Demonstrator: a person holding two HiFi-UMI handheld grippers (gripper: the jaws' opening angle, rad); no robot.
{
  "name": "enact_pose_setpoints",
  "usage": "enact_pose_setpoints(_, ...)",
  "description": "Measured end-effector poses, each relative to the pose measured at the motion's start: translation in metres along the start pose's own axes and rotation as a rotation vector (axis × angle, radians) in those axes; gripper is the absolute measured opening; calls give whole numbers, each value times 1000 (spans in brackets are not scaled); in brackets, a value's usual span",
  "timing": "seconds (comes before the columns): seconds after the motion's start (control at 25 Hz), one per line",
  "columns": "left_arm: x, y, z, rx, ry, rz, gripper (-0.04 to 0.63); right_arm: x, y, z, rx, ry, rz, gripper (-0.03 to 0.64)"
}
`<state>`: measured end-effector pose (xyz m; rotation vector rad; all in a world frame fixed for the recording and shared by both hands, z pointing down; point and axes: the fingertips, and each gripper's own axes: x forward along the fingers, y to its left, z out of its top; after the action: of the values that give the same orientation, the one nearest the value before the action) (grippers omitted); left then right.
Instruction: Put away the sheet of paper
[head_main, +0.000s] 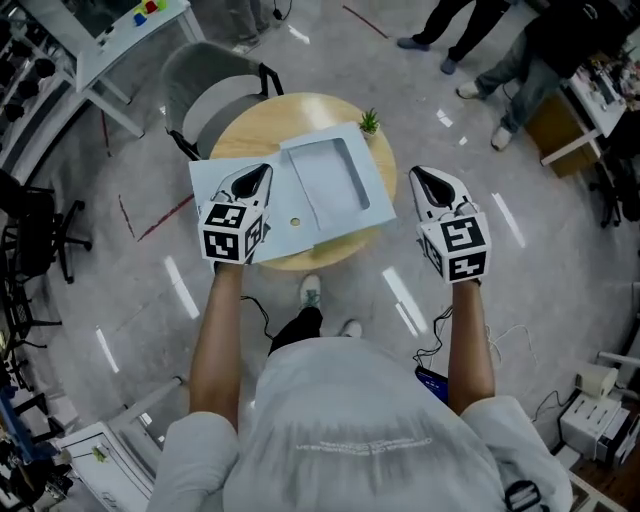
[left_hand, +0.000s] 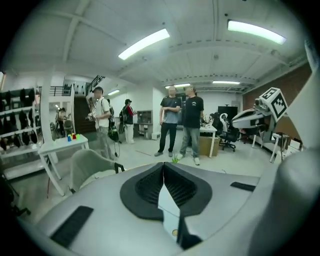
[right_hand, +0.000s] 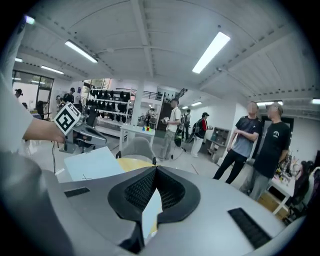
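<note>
The left gripper (head_main: 255, 178) (left_hand: 163, 165) is hanging with its jaws pressed together at the tips, and nothing is showing pinched between them. Directly below it, the sheet of paper (head_main: 208, 185) (right_hand: 92, 162) is lying flat on the round wooden worktop (head_main: 300, 110). The sheet's edge to the left of this gripper is sticking out past the worktop's rim. Whether the jaw tips are touching the sheet cannot be told.

Just to the right of the left gripper, a pale shallow tray (head_main: 335, 180) is sitting on the worktop, right up against the sheet. Whether it is overlapping the sheet is not clear.

Well to the right of the tray, the right gripper (head_main: 424, 180) (right_hand: 155, 169) is hanging past the worktop's rim, over the grey floor (head_main: 560, 250). Its jaws are also meeting at the tips and are carrying nothing.

Ahead of both grippers, a small green plant (head_main: 369, 122) (left_hand: 175, 159) is standing at the far rim of the worktop. Beyond the worktop, ahead and to the left of the left gripper, a grey chair (head_main: 205, 85) (left_hand: 92, 165) is standing on the floor. Farther left, a white table (left_hand: 65, 144) is carrying a few coloured blocks. Farthest ahead, several people (left_hand: 182, 120) are standing about the room.
</note>
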<state>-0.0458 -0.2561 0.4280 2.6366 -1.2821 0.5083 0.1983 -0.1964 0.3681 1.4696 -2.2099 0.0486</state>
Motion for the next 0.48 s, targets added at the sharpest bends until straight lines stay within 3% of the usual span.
enact_pose_setpoints(0.24,-60,-39,70,129,-156,29,20,-38,-4,43,-93,-91,-12,28)
enact_pose_setpoints(0.48,-109,-66,114,197,-257,79,20,-70,-2,75,-126,-174,10,28)
